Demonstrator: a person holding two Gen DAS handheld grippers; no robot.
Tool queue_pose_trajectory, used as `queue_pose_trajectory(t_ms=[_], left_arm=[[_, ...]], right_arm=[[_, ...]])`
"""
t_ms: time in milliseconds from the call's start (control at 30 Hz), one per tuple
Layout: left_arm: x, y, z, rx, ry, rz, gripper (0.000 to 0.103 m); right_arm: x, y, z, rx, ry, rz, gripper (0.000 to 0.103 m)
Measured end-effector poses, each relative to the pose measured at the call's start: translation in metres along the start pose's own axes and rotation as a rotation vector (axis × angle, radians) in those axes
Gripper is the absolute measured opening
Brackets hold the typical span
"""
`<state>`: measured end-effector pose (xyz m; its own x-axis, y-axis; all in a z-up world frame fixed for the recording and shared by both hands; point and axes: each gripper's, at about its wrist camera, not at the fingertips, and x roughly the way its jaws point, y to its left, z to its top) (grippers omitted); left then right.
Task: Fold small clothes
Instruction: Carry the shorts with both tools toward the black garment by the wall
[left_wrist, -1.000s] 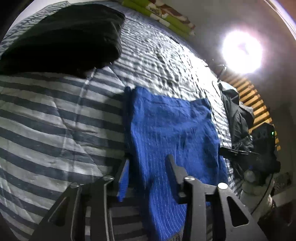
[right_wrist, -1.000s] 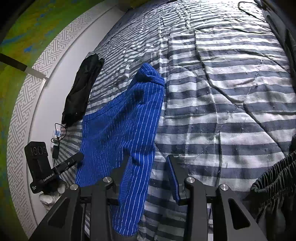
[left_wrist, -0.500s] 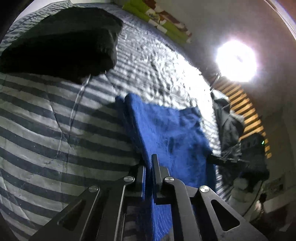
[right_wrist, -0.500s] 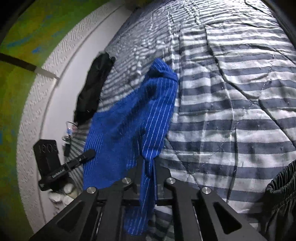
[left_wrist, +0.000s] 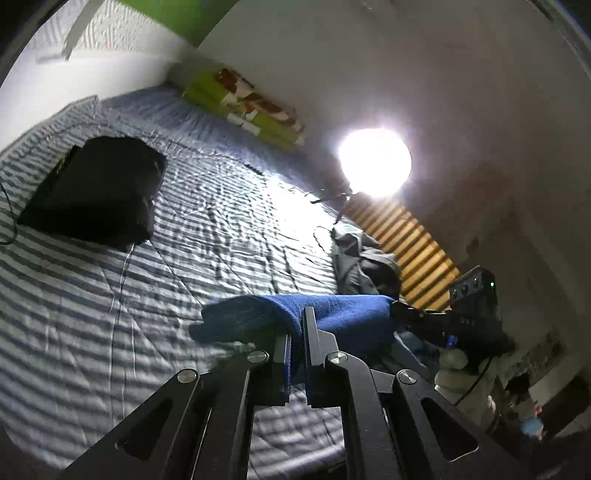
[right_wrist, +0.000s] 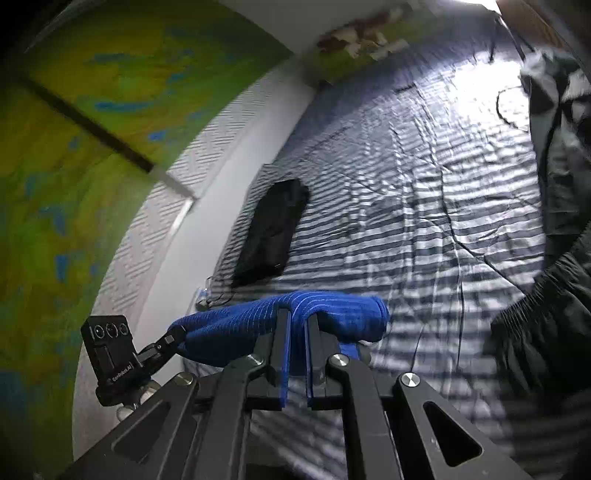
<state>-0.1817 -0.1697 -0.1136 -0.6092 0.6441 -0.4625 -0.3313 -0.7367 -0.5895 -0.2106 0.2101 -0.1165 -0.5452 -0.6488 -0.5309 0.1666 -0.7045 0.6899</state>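
Observation:
A blue pinstriped garment (left_wrist: 343, 314) hangs lifted above the striped bedspread (left_wrist: 110, 295), stretched between both grippers. My left gripper (left_wrist: 297, 325) is shut on one edge of it, cloth pinched between the jaws. In the right wrist view the same blue garment (right_wrist: 332, 314) drapes over my right gripper (right_wrist: 298, 321), which is shut on its other edge. The far end of the garment sags toward the left gripper's body (right_wrist: 110, 354). Its lower part is hidden behind the fingers.
A folded black garment (left_wrist: 96, 192) lies on the bed near the wall. A dark pile of clothes (left_wrist: 362, 262) sits at the bed's far side, by a bright lamp (left_wrist: 375, 166). Green patterned pillows (left_wrist: 251, 107) line the headboard. More dark clothing (right_wrist: 554, 314) lies at the right.
Both grippers closed on the blue garment's edges and then lifted it off the bedspread; the views tilted up toward the wall and headboard.

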Motion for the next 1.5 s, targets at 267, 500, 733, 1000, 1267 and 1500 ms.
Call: queue_pose_trajectory(t_ms=[267,500,733,1000,1267,1500], left_arm=[[0.054,0.052,-0.002,-0.156,0.121,0.044,0.004],[0.173,0.113,0.032,-0.193,0.259,0.183,0.004],[0.23,0.154,0.039,-0.249,0.331,0.231,0.007],[0.179,0.15,0.055,-0.206,0.248,0.301,0.027],[0.19,0.097,0.035,0.0,0.271,0.239,0.026],[0.181,0.117,0.038,-0.055,0.253,0.308,0.032]], right_arm=[[0.025,-0.019,-0.008,0.042,0.093,-0.071,0.006],[0.116,-0.105,0.043,0.187,0.157,-0.184,0.006],[0.155,-0.143,0.061,0.187,0.206,-0.248,0.006],[0.103,-0.11,0.062,0.036,0.147,-0.326,0.013],[0.117,-0.053,0.019,-0.173,0.187,-0.269,0.013],[0.113,-0.07,0.0,-0.147,0.234,-0.293,0.016]])
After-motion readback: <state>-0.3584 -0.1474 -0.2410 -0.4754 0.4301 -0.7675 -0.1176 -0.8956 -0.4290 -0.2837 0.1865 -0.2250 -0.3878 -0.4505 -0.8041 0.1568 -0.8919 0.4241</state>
